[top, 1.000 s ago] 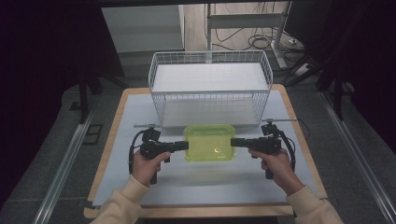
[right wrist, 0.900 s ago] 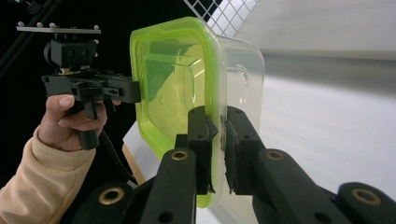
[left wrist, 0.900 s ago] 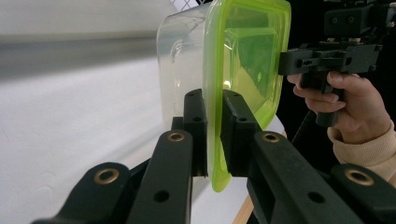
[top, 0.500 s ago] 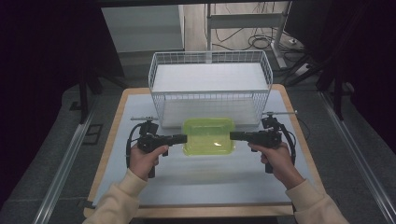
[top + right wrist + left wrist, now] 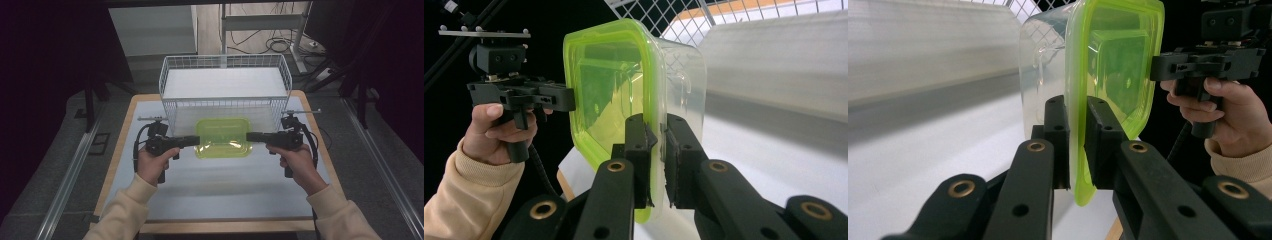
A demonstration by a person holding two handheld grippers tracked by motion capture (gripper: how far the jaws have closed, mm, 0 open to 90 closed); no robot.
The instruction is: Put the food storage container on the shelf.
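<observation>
The big tabletop (image 5: 215, 195) has lots of bare room on the person's side, and the white wire basket (image 5: 225, 87) stands at its far end with only a white floor showing inside. Just in front of the basket's near wall is a see-through box with a green lid (image 5: 223, 137), lid up and flat, its long side running from left to right between the two hands; I cannot tell if anything is in it. The left gripper (image 5: 192, 141) pinches the box's left rim with its fingers (image 5: 1058, 140), and the right gripper (image 5: 251, 136) pinches the right rim.
</observation>
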